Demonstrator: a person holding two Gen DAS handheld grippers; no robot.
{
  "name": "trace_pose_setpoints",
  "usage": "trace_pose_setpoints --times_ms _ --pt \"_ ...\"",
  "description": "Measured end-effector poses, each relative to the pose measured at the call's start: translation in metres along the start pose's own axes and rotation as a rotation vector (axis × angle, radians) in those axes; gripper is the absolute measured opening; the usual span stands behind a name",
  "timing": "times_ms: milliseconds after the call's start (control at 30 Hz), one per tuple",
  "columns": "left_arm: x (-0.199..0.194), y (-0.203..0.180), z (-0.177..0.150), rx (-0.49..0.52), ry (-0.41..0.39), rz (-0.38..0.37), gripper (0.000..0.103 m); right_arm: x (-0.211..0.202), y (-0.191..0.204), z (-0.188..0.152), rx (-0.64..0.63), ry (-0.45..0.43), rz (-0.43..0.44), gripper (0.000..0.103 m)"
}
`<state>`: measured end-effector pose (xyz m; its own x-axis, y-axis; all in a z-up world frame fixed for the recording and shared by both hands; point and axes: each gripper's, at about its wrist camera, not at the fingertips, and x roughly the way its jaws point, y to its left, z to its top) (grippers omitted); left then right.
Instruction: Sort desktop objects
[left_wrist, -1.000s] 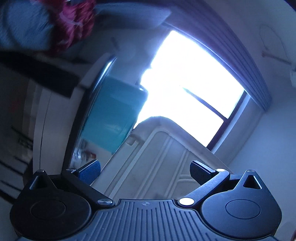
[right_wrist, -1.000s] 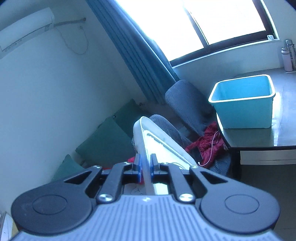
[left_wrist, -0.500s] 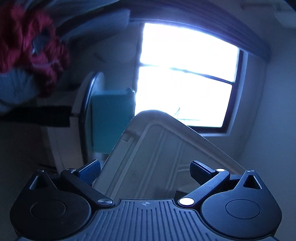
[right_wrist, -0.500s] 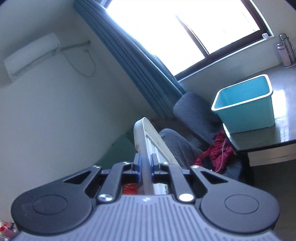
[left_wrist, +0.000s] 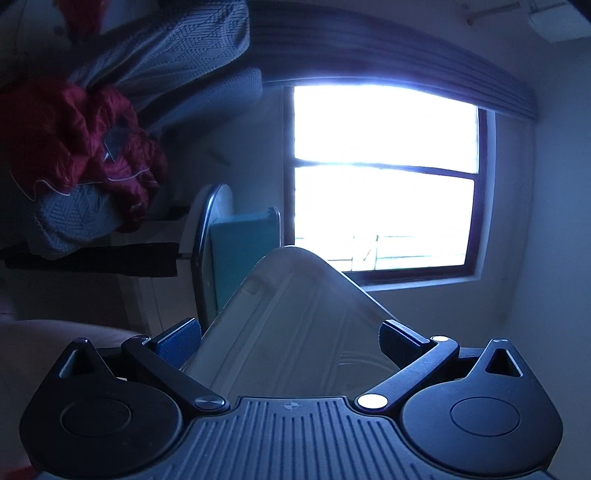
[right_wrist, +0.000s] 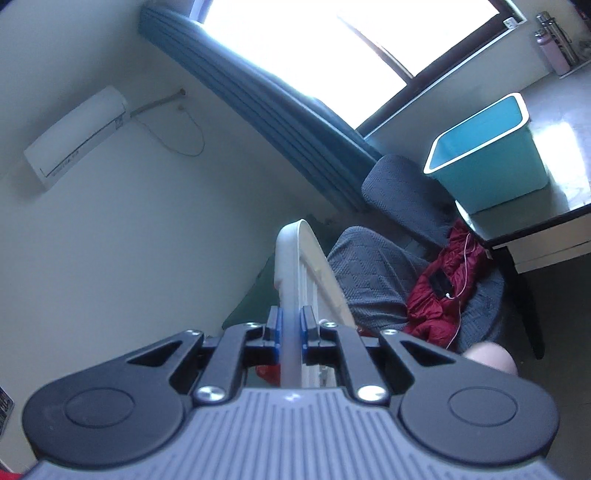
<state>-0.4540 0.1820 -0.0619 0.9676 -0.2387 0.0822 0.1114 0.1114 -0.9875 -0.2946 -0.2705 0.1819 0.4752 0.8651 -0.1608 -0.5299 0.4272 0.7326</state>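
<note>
Two grippers share one white plastic lid (right_wrist: 295, 266): my right gripper (right_wrist: 289, 328) pinches its edge tight, while my left gripper (left_wrist: 290, 341) stands wide with the lid (left_wrist: 295, 314) lying between its fingers, unpressed. Far right on the bench (right_wrist: 554, 199) sits a teal bin (right_wrist: 487, 151). Nearer, a grey chair (right_wrist: 380, 280) with a red jacket (right_wrist: 443, 291) crowds the way.

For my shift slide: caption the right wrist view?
Right gripper clamps a white plastic lid edge-on; teal bin on the desk beyond.
</note>
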Motion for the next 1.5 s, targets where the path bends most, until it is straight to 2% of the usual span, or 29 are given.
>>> trace_pose_setpoints --times_ms 100,333,400,533,633,800,900,933,1000,1033,1067,1100,1200,1300,1333,1367,1500 --pt "0.003 -0.008 -0.003 0.037 0.04 0.057 0.103 -0.009 -0.016 -0.005 -0.003 -0.005 0.005 0.011" --pt "-0.012 -0.021 0.006 0.112 0.095 0.177 0.103 -0.01 -0.053 -0.018 0.075 -0.004 -0.042 0.014" --pt "-0.009 -0.02 0.01 0.13 0.139 0.218 0.103 -0.007 -0.059 -0.023 0.084 0.0 -0.065 0.016" --pt "-0.003 -0.008 0.015 0.088 0.258 0.249 0.103 -0.002 -0.071 -0.031 0.12 0.022 -0.078 0.016" --pt "-0.005 -0.006 0.019 0.089 0.275 0.26 0.103 -0.001 -0.07 -0.032 0.109 0.027 -0.091 0.016" --pt "0.005 0.0 0.02 0.125 0.356 0.36 0.103 -0.004 -0.081 -0.032 0.117 0.037 -0.127 0.017" --pt "0.015 -0.003 0.025 0.157 0.37 0.376 0.103 -0.006 -0.088 -0.031 0.106 0.049 -0.151 0.019" --pt "0.019 -0.006 0.027 0.167 0.374 0.381 0.103 -0.006 -0.09 -0.03 0.1 0.057 -0.169 0.021" --pt "0.027 -0.012 0.03 0.202 0.394 0.392 0.102 -0.005 -0.094 -0.026 0.102 0.085 -0.217 0.035" --pt "0.032 -0.015 0.031 0.232 0.413 0.4 0.101 0.0 -0.097 -0.026 0.112 0.142 -0.231 0.054" --pt "0.037 -0.017 0.029 0.253 0.435 0.408 0.101 0.007 -0.101 -0.027 0.125 0.219 -0.235 0.064" --pt "0.041 -0.018 0.028 0.264 0.456 0.415 0.101 0.012 -0.104 -0.03 0.151 0.28 -0.221 0.065" --pt "0.047 -0.016 0.028 0.267 0.479 0.424 0.101 0.018 -0.114 -0.038 0.194 0.273 -0.146 0.064" --pt "0.051 -0.018 0.03 0.284 0.472 0.425 0.101 0.021 -0.112 -0.034 0.153 0.27 -0.191 0.054" --pt "0.052 -0.02 0.03 0.29 0.471 0.426 0.101 0.023 -0.111 -0.032 0.139 0.277 -0.193 0.04" --pt "0.052 -0.022 0.031 0.293 0.468 0.422 0.101 0.024 -0.11 -0.03 0.124 0.289 -0.196 0.032" --pt "0.056 -0.031 0.033 0.292 0.44 0.378 0.101 0.028 -0.102 -0.026 0.063 0.311 -0.226 0.032"
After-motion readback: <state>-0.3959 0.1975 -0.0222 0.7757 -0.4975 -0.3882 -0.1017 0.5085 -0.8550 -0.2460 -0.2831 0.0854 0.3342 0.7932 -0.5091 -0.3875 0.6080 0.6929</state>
